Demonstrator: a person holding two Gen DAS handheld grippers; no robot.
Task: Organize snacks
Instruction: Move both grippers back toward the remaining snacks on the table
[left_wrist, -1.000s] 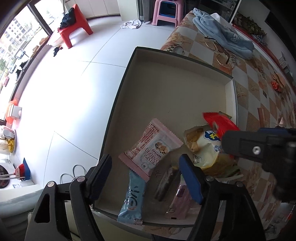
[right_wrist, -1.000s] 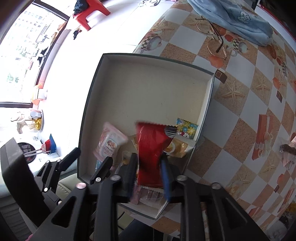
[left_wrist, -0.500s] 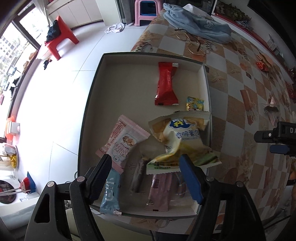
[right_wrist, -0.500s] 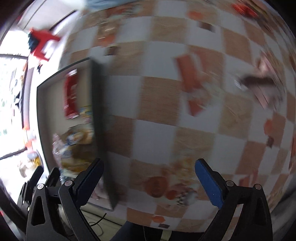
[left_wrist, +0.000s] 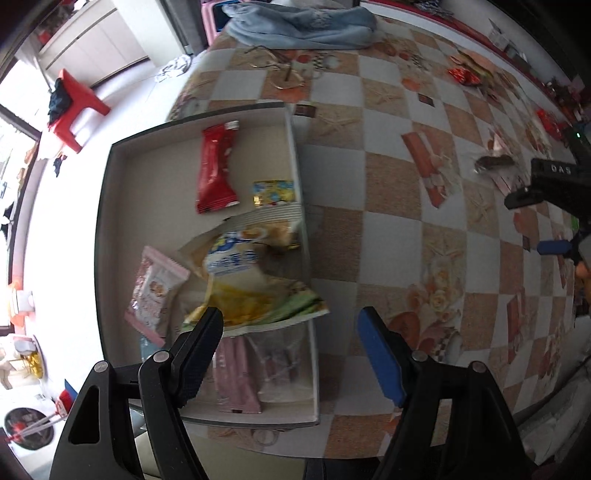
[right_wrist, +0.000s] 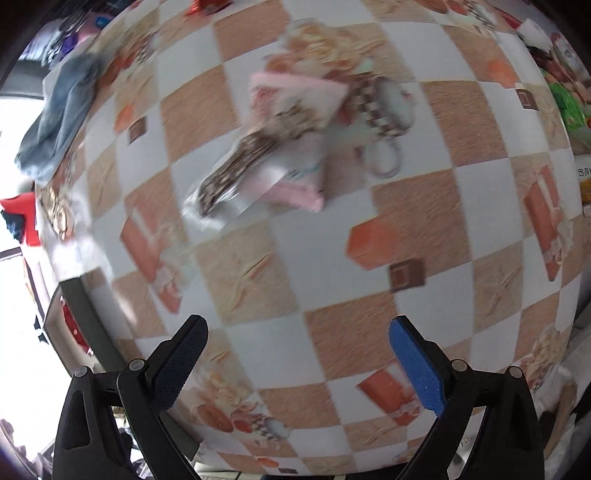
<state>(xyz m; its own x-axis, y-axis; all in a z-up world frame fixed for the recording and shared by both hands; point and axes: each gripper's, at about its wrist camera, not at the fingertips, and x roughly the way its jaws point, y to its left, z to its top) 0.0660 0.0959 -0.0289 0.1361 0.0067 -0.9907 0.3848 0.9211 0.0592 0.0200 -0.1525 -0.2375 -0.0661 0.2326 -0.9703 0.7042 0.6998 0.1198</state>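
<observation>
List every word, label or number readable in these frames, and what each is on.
"SVO", as it reads in the left wrist view, on the right tool's black body.
Blue characters on the large yellow snack bag: blurred, unreadable.
Print on the pink packet, red packet and small yellow packet: too small.

Both grippers point down with jaws parted and nothing between them.

The left gripper points nearly straight down, its black and blue fingers set moderately wide. The right gripper tilts slightly off vertical, and its jaws have just been opening to a very wide spread, with no item between the pads (its view is smeared by motion). From the left wrist view, the right gripper shows at the far right edge.
</observation>
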